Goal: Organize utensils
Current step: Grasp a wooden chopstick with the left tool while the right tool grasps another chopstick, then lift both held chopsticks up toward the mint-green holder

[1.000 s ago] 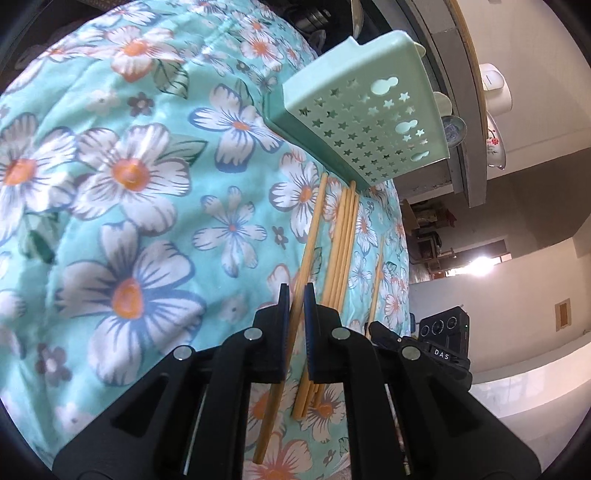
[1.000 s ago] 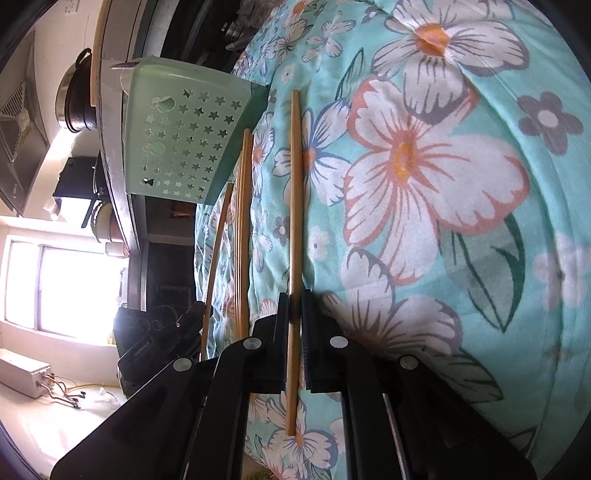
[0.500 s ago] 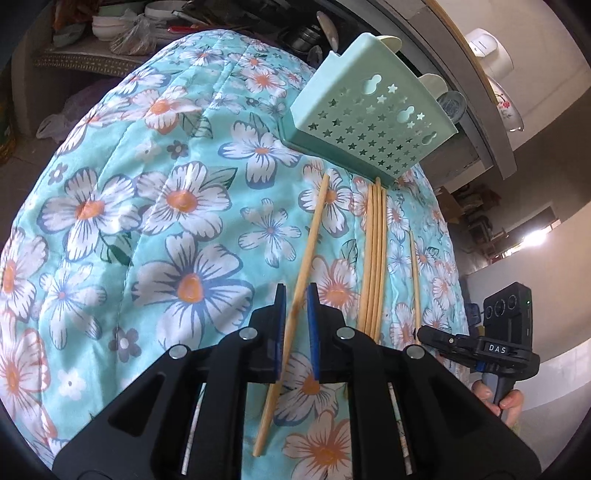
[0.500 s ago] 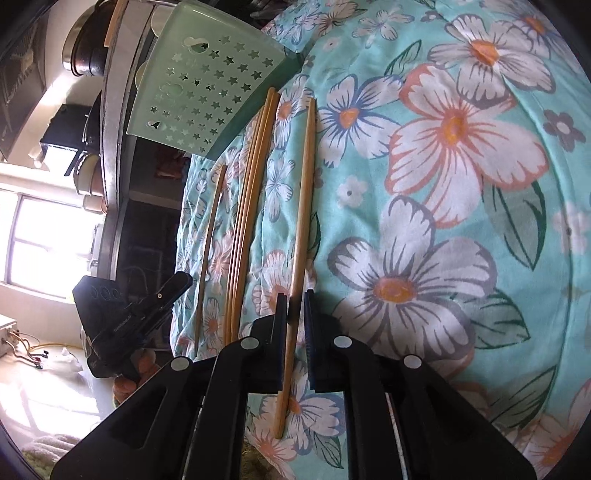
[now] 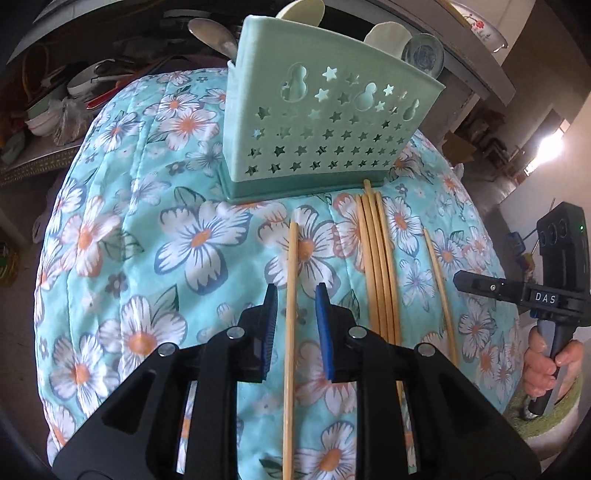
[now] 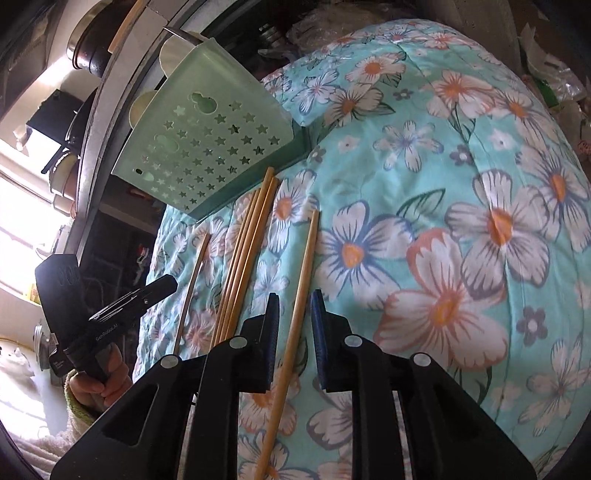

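Note:
A mint-green utensil basket [image 5: 325, 122] with star-shaped holes stands at the far end of a flowered cloth [image 5: 147, 258]. A single wooden chopstick [image 5: 292, 251] lies on the cloth between the jaws of my left gripper [image 5: 295, 291]. Those jaws are opening and the blue pads stand clear of it. In the right wrist view another chopstick [image 6: 308, 251] lies between the jaws of my right gripper [image 6: 295, 295], which are also opening without touching it. The basket [image 6: 207, 147] sits beyond it. A bundle of several chopsticks [image 5: 376, 258] [image 6: 243, 251] lies alongside.
One more chopstick [image 5: 437, 266] [image 6: 194, 273] lies past the bundle near the cloth's edge. A hand holds the other gripper [image 5: 458, 277] [image 6: 170, 284] off that side. Shelves with bowls and pans [image 5: 74, 96] stand behind. Spoons [image 5: 214, 33] stick out of the basket.
Both grippers have lifted and rolled upright. Their jaws went from pinched on the chopsticks to apart, and each chopstick now lies free on the cloth.

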Demonstrator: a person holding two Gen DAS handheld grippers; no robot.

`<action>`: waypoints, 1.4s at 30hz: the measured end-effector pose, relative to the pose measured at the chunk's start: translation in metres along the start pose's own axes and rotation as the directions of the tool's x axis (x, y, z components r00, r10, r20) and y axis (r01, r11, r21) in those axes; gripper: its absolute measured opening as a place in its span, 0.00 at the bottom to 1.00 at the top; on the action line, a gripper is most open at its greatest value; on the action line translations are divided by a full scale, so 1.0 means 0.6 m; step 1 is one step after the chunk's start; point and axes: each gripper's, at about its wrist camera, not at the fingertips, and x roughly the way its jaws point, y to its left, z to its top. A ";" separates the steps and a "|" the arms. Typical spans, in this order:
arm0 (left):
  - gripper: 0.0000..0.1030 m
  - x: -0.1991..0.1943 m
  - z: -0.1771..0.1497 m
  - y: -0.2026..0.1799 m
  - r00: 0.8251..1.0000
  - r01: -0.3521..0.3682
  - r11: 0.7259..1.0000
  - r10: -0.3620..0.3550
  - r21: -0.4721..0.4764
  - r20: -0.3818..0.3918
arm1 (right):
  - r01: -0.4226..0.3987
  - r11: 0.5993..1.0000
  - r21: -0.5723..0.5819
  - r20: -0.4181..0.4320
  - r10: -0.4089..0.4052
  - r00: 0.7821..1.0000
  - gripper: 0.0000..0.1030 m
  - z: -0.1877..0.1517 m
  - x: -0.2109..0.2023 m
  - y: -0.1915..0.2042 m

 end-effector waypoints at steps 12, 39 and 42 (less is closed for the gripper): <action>0.19 0.076 0.041 -0.008 0.997 -0.039 0.998 0.042 0.047 -0.070 | 0.135 0.985 -0.107 -0.001 -0.136 0.991 0.18 0.046 0.063 0.022; 0.05 -0.007 0.066 -0.011 0.992 -0.019 1.000 0.018 0.005 0.127 | 0.078 0.991 -0.110 0.164 -0.060 0.985 0.06 0.048 -0.027 0.075; 0.05 -0.061 0.070 -0.007 0.982 0.031 1.000 -0.030 -0.002 0.188 | 0.060 0.990 -0.128 0.202 -0.033 0.979 0.06 0.050 -0.055 0.088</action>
